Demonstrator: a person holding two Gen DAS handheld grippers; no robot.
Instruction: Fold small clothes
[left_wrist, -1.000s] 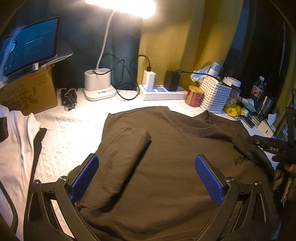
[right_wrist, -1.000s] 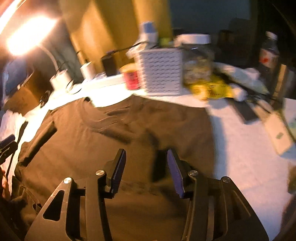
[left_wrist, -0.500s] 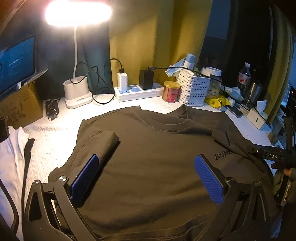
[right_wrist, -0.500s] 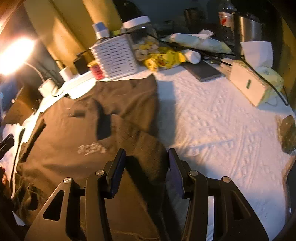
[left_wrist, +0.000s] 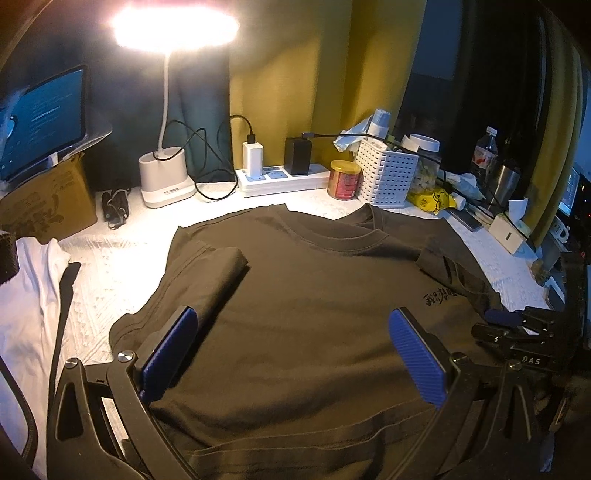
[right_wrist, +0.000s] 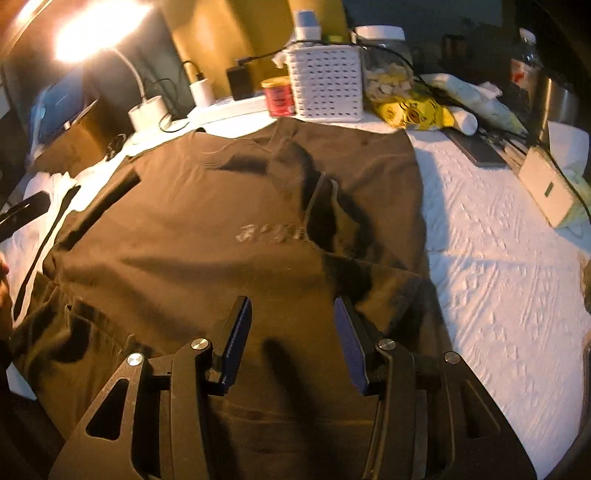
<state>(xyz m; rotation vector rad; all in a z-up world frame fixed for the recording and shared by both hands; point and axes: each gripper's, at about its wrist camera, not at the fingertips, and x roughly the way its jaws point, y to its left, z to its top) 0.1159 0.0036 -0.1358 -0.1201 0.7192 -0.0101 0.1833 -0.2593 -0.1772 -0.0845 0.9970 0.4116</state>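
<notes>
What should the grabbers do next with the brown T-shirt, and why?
Probably the right gripper should pinch the T-shirt's rumpled right sleeve and lay it flat. Both sleeves are already turned in onto the body, but that one lies bunched, covering part of the printed text. Both grippers are open and empty.

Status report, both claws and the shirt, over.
Left claw open, empty, over dark T-shirt. Right claw open, empty. Both sleeves folded in. Nothing on the shirt.
</notes>
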